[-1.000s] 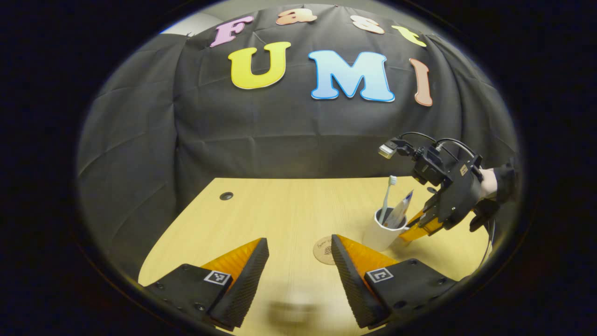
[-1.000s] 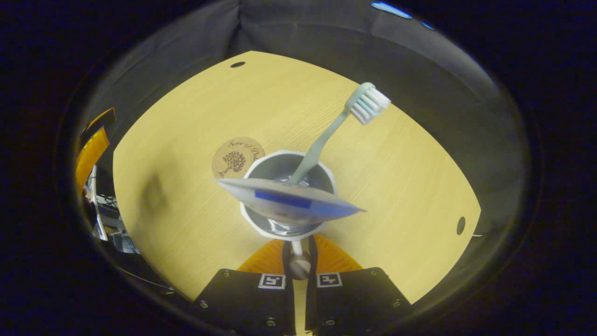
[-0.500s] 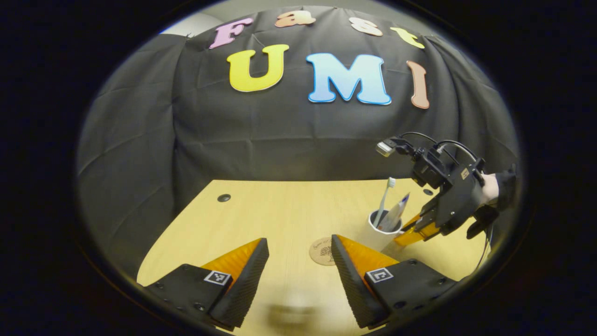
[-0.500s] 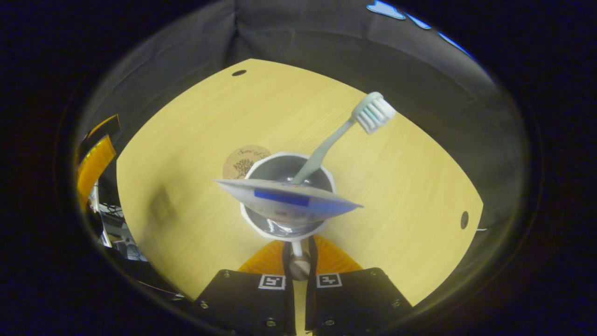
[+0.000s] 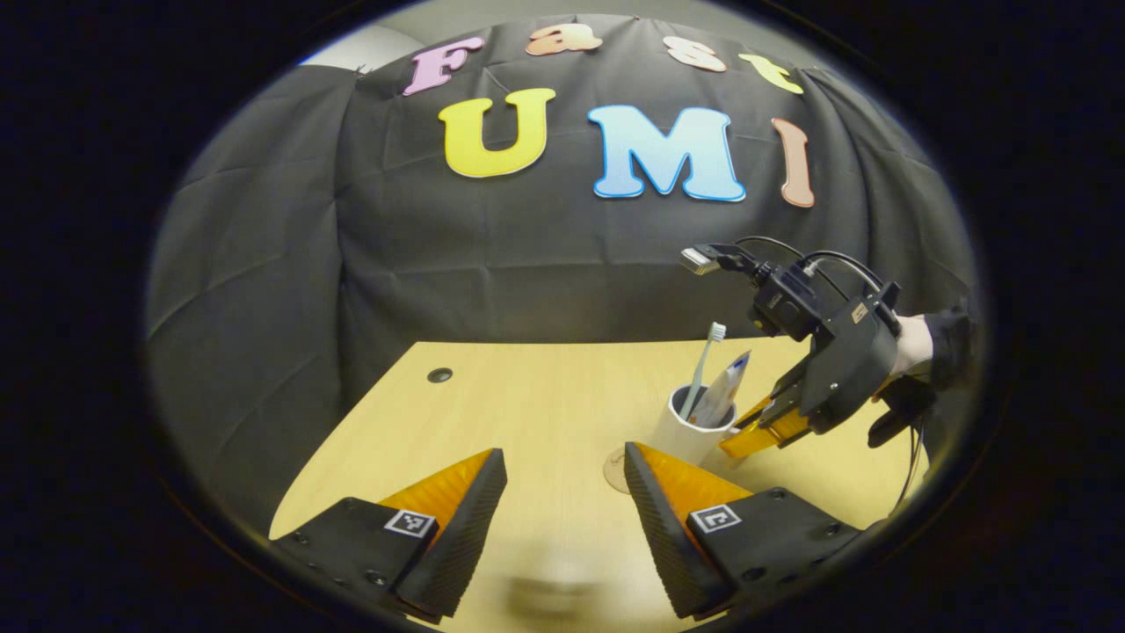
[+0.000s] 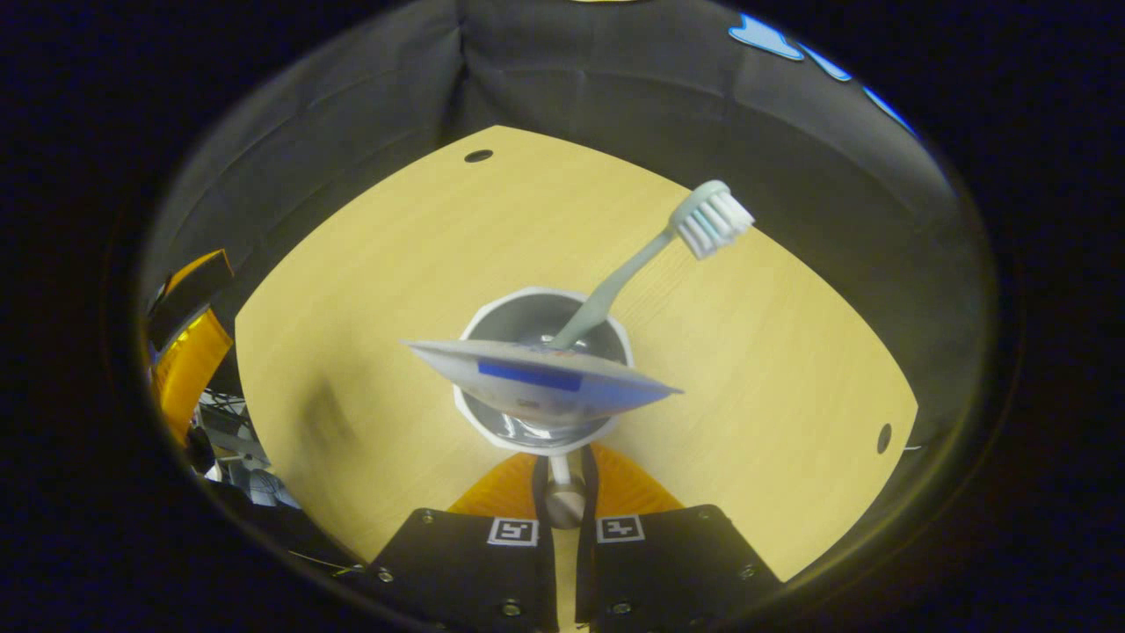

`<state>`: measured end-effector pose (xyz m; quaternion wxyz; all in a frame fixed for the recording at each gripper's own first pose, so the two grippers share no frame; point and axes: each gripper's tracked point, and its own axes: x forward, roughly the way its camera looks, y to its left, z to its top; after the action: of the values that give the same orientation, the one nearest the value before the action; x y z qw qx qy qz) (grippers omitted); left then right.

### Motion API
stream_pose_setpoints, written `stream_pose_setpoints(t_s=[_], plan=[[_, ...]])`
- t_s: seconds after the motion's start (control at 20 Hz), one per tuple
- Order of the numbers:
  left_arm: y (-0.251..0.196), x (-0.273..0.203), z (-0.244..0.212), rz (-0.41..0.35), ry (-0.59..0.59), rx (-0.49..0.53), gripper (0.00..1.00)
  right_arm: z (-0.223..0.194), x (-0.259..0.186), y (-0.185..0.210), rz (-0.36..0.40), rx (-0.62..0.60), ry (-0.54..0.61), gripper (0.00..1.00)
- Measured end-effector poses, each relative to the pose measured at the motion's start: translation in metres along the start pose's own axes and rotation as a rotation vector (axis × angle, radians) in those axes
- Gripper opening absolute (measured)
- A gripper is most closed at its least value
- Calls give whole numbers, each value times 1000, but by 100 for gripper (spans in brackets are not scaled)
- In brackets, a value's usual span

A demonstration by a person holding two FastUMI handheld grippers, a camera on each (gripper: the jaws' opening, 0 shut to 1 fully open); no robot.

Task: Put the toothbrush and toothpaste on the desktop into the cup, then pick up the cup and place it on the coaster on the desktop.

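Observation:
The white cup (image 5: 681,433) holds an upright pale green toothbrush (image 5: 703,365) and the toothpaste tube (image 5: 722,397). My right gripper (image 5: 758,425) is shut on the cup's near side. In the right gripper view the cup's rim (image 6: 492,315) sits just past my right gripper (image 6: 562,479), with the toothpaste (image 6: 540,387) lying across the mouth and the toothbrush (image 6: 655,251) leaning up to the right. A sliver of the cork coaster (image 5: 612,471) shows under the cup; I cannot tell whether they touch. My left gripper (image 5: 563,455) is open, low over the desk.
The wooden desk (image 5: 545,396) has a cable hole at its far left (image 5: 439,375) and another near its right edge (image 6: 883,437). A person's hand (image 5: 910,343) holds the right gripper. Black cloth walls the back. The left gripper's finger (image 6: 185,360) shows at the left edge.
My right gripper has carried the cup leftward over the coaster, which now hides beneath the cup in the right gripper view. The left gripper has stayed open and nearly still.

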<state>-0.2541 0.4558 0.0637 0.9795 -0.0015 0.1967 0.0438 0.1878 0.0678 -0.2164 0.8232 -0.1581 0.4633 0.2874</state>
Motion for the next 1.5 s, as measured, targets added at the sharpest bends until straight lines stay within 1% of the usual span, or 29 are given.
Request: stream_pose_setpoints(t_s=[0.3,0.35,0.4,0.65,0.9,0.95,1.0,1.05,1.35,1.4,1.45,1.5], plan=[[31,-6,-2,34,7,-11,90,14,16,18,11,-33,16,9],[34,-7,-2,38,11,-13,90,16,19,21,12,-36,19,12],[37,-7,-3,40,14,-13,90,16,21,20,12,-40,23,10],[53,-8,-4,53,24,-8,90,20,37,32,-6,-62,47,10],[50,-1,0,37,28,3,90,19,33,34,-19,-56,53,9],[47,0,3,32,27,7,90,18,34,33,-15,-54,52,13],[45,1,5,27,25,11,89,17,33,33,-11,-54,53,13],[43,1,6,23,22,15,89,16,33,35,-5,-54,45,16],[28,6,12,2,19,29,89,15,33,38,4,-57,43,16],[26,6,12,1,19,29,90,16,34,38,9,-56,37,17],[25,7,12,-1,21,28,89,16,34,39,10,-55,34,19],[23,7,11,-2,23,27,89,16,32,39,11,-56,33,19]])
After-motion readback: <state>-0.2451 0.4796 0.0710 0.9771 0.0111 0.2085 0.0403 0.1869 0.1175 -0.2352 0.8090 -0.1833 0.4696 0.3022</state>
